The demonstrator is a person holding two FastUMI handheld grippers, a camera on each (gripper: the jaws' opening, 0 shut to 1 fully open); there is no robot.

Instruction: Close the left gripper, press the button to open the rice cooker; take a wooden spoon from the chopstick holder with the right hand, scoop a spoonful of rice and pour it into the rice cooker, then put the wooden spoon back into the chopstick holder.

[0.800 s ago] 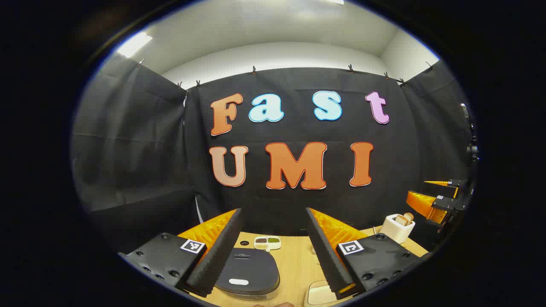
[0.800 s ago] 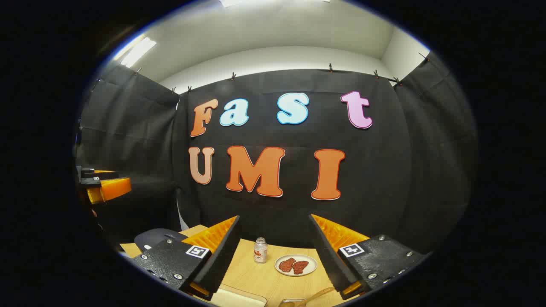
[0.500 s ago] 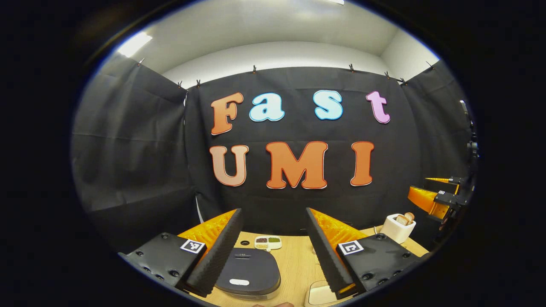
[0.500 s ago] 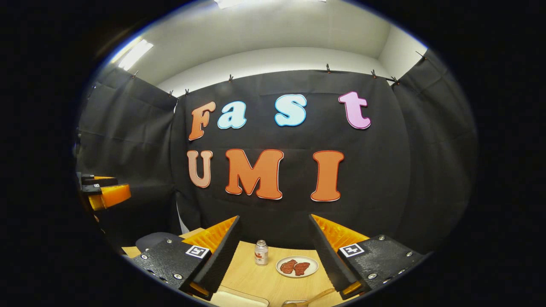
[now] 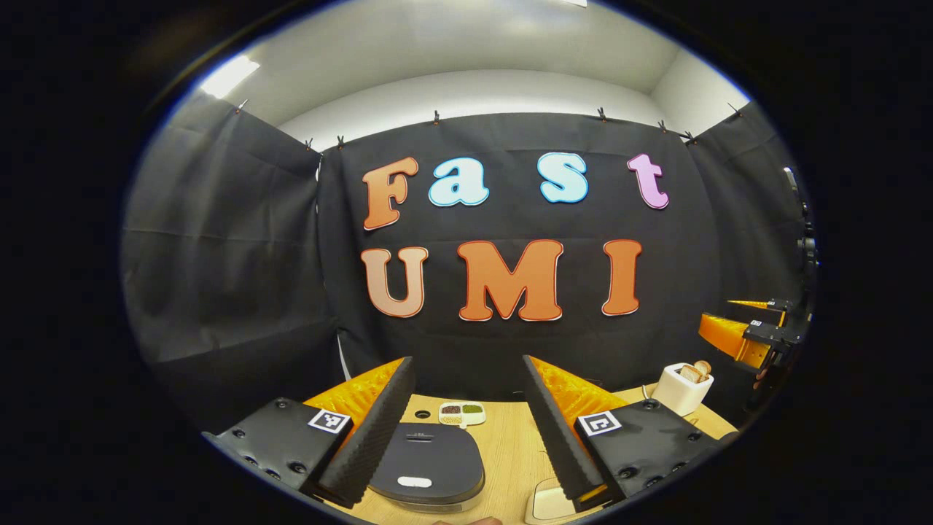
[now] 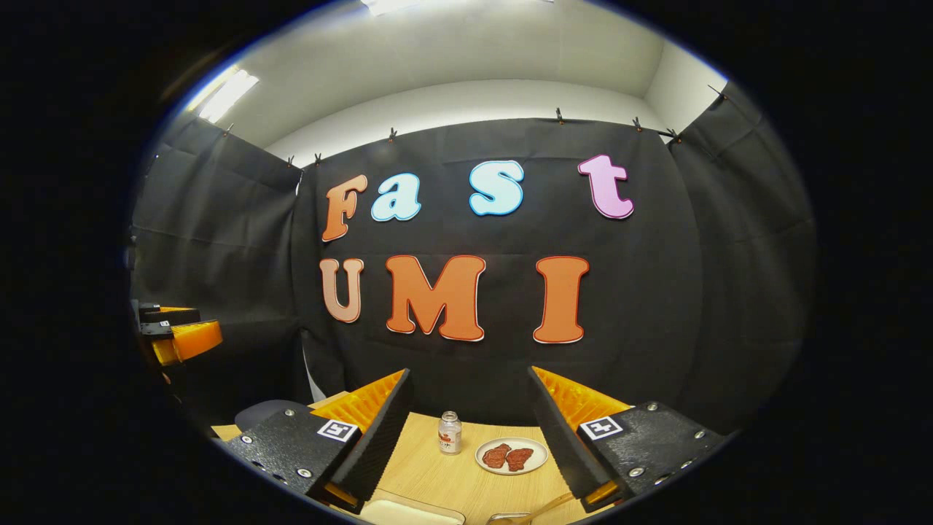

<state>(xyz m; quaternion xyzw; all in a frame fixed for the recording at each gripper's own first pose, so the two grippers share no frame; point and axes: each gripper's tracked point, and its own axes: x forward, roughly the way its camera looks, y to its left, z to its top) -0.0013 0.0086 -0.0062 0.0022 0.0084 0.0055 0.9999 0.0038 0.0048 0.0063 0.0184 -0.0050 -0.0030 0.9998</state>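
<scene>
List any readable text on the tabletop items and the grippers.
Mark on the rice cooker lid: too small to read.
Label on the bottle: blurred, unreadable.
The square tags on the left gripper and right gripper: patterns, no words.

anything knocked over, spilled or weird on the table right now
Nothing stands out. The rice cooker sits flat with its lid shut, the small jar stands upright beside the plate, and the toaster is upright. No spills show on the table.
</scene>
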